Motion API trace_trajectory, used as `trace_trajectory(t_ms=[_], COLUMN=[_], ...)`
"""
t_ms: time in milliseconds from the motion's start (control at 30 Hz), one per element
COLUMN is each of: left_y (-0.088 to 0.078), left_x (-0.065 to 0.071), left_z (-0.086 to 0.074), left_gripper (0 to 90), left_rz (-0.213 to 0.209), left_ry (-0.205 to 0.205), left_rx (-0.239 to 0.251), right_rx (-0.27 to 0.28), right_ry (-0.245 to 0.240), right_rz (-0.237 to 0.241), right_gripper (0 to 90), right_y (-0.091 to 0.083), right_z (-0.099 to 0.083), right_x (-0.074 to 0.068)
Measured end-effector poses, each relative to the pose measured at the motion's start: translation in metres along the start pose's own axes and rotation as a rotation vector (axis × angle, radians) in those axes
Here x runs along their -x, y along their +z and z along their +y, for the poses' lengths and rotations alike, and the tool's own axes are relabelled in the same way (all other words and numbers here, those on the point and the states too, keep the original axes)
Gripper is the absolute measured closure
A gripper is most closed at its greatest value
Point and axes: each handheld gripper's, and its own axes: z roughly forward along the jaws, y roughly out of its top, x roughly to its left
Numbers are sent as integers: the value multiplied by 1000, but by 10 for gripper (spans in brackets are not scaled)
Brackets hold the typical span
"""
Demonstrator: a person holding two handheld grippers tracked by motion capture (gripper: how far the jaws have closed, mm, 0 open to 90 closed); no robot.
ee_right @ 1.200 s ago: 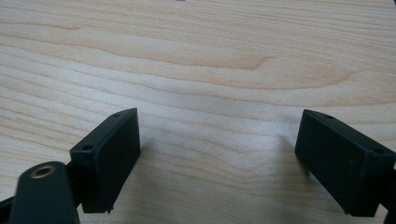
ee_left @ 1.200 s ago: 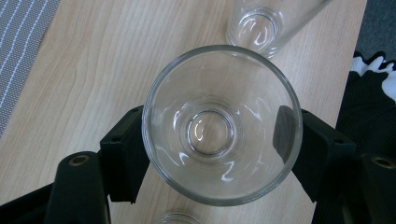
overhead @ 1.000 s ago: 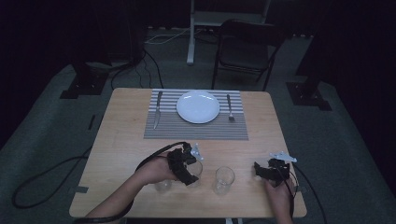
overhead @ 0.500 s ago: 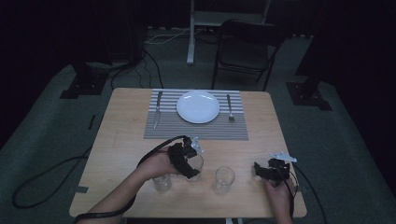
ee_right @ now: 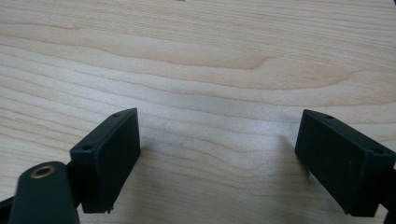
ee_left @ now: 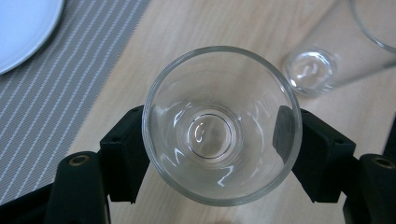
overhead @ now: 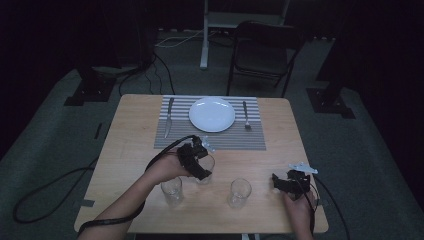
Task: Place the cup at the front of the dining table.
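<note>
My left gripper [overhead: 201,164] is shut on a clear drinking glass [overhead: 206,163], held upright just in front of the striped placemat [overhead: 210,139]. In the left gripper view both black pads [ee_left: 123,158] press on the sides of the held glass [ee_left: 219,126] as I look down into it. Two more empty glasses [overhead: 172,190] [overhead: 239,192] stand near the front edge, and one of these glasses [ee_left: 310,70] sits past the held one. Over bare wood at the front right, my right gripper [overhead: 278,182] [ee_right: 219,154] is open with nothing between its jaws.
A white plate [overhead: 212,114] [ee_left: 21,28] rests on the placemat [ee_left: 60,79], with a knife [overhead: 169,117] to its left and a fork [overhead: 245,116] to its right. A dark chair [overhead: 262,55] stands beyond the table's far edge. Cables trail off the front left.
My left gripper has carried the glass away from the front edge toward the placemat, rising slightly. The right gripper has stayed where it was.
</note>
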Motion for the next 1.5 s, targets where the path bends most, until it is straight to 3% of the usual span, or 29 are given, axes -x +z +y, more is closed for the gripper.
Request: trace_trajectory(t_ms=[333, 467, 800, 1233, 1500], left_y=[-3, -5, -8, -9, -5], left_x=[-19, -30, -53, -89, -114], left_z=[4, 2, -7, -19, -14], left_gripper=[293, 293, 293, 293, 293], left_rz=[16, 40, 87, 160, 200], left_ry=[-46, -81, -143, -289, -362], left_rx=[2, 13, -15, 18, 24], right_rx=[1, 1, 0, 0, 0], right_ry=[0, 0, 1, 1, 1], right_rz=[0, 0, 1, 0, 0], right_gripper=[138, 138, 138, 138, 138], right_y=[0, 0, 0, 0, 0], right_z=[0, 0, 0, 0, 0], right_x=[0, 0, 0, 0, 0])
